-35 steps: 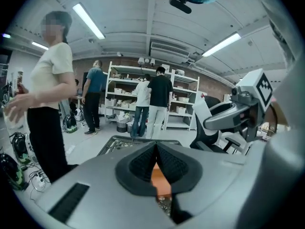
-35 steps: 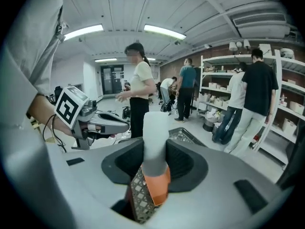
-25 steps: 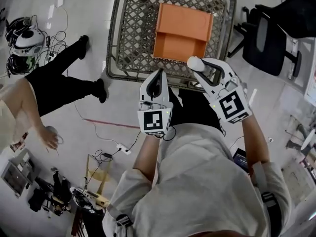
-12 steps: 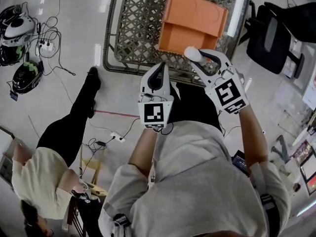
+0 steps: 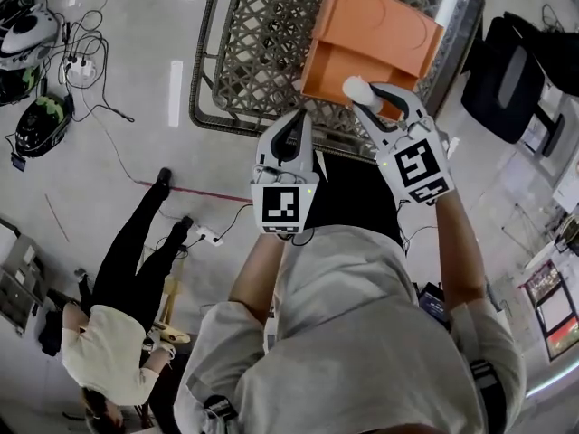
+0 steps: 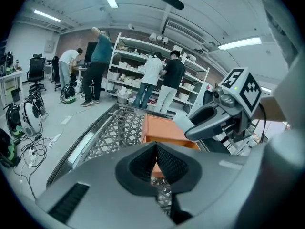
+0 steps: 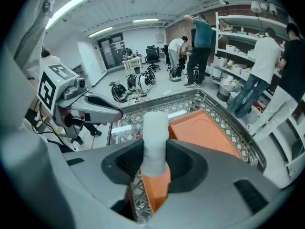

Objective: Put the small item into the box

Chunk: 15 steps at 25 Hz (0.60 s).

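While gripping item (image 7: 155, 130), right gripper (image 5: 363, 95) slants.

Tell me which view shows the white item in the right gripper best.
Right gripper view: the white item stands close and centred, clamped in the right gripper. Head view shows only its rounded tip, seen against the orange box. Left gripper view shows it small and side-on.

The head view looks from above the person steeply down on the left tool (image 5: 292, 121), the right tool (image 5: 359, 90) and the orange box (image 5: 380, 25) on the mesh table (image 5: 258, 52). Each tool view sits close behind its own jaws and looks forward over the same box. Each catches the other tool at its side, with the shelves (image 6: 138, 63) far behind.
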{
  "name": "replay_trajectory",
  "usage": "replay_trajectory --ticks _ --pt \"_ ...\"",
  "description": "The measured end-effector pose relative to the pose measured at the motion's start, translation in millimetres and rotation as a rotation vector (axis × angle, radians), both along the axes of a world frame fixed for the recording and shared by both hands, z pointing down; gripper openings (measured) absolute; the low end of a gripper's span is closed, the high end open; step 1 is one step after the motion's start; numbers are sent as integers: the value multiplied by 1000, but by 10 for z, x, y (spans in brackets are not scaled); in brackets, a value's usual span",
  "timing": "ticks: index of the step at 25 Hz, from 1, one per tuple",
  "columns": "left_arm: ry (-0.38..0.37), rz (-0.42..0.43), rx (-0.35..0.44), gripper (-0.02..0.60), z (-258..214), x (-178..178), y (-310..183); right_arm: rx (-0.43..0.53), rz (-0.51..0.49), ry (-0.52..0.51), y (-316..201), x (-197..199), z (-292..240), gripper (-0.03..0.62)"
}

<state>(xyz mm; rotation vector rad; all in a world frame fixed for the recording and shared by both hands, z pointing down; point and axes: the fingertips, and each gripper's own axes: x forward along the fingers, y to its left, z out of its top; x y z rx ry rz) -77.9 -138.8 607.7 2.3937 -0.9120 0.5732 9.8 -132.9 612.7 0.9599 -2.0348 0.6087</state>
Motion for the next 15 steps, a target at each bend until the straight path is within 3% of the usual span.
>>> replay_trajectory --ticks 15 --pt "-12 -40 -80 6 397 -67 -126 -144 4 48 -51 -3 729 135"
